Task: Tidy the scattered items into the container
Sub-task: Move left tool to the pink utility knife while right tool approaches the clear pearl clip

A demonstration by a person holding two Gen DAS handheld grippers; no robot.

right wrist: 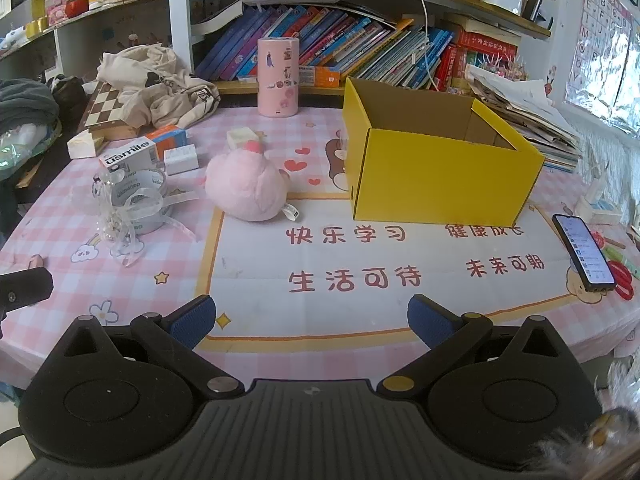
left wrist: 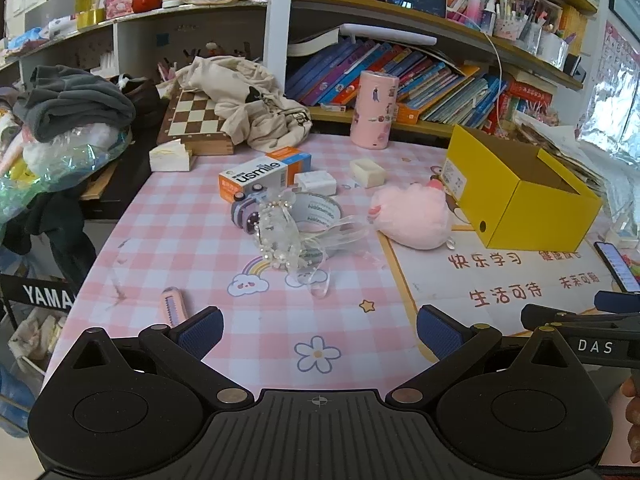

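Note:
An open yellow cardboard box (right wrist: 440,172) (left wrist: 516,196) stands on the pink checked table, right of centre. Left of it lies a pink plush toy (right wrist: 246,188) (left wrist: 412,216). Further left are a roll of clear tape (left wrist: 320,210) (right wrist: 140,200) with a clear beaded ribbon ornament (left wrist: 280,236) (right wrist: 116,220) over it, a small purple toy camera (left wrist: 246,208), a white and orange usmile carton (left wrist: 260,174) (right wrist: 132,154), two small white boxes (left wrist: 316,182) (left wrist: 368,172) and a pink utility knife (left wrist: 174,306). My left gripper (left wrist: 320,332) and right gripper (right wrist: 312,320) hover open and hold nothing.
A tall pink cylinder (right wrist: 278,76) stands at the back by shelves of books. A chessboard (left wrist: 192,116) under a beige cloth and piles of clothes fill the left. A lit phone (right wrist: 584,256) lies at the right, near stacked papers.

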